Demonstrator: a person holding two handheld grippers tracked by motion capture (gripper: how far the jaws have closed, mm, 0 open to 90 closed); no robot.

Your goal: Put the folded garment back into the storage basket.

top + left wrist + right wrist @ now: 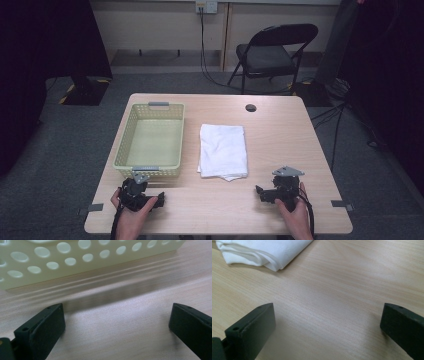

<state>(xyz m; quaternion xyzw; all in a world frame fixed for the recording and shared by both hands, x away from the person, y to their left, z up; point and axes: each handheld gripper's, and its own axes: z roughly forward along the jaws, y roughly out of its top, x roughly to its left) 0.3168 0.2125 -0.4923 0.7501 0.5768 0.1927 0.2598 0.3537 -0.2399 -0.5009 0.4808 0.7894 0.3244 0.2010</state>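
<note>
High view: we've got the left gripper (159, 200) and right gripper (261, 192) resting on the near edge of the tabletop (280, 135), nothing held. The folded white towel (223, 151) lies mid-table, just beside the yellow basket (125, 145), which holds nothing. Looks like the start, approach not begun; next we likely need the right gripper to reach forward to the towel's near edge. Left gripper view: fingers (47, 325) spread wide over bare wood, basket wall close ahead. Right gripper view: fingers (254, 325) spread wide too, towel corner ahead, folded layers visible, which the high view can't resolve.
</note>
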